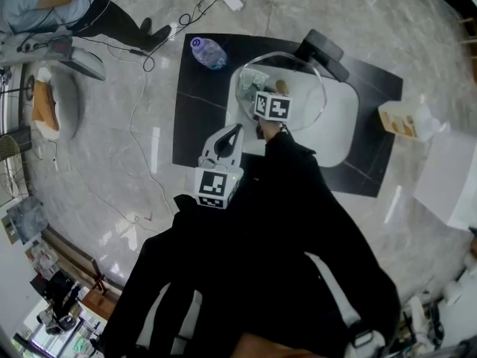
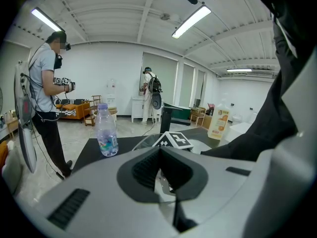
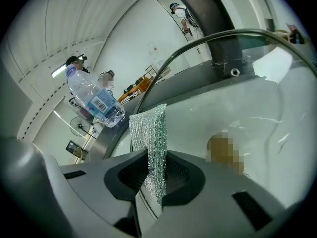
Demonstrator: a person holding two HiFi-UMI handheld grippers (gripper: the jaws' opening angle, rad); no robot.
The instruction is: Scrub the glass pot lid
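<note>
A water bottle (image 1: 209, 52) stands on the black surface (image 1: 195, 125); an orange-labelled bottle (image 1: 405, 121) sits at its right edge.

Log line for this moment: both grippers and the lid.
left gripper: shut on glass lid rim | right gripper: shut on mesh scrub pad, held at the lid | lid over white tray on black mat

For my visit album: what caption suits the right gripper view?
Right tool grips a sparkly mesh scrubber at the glass pot lid, water bottle behind.
</note>
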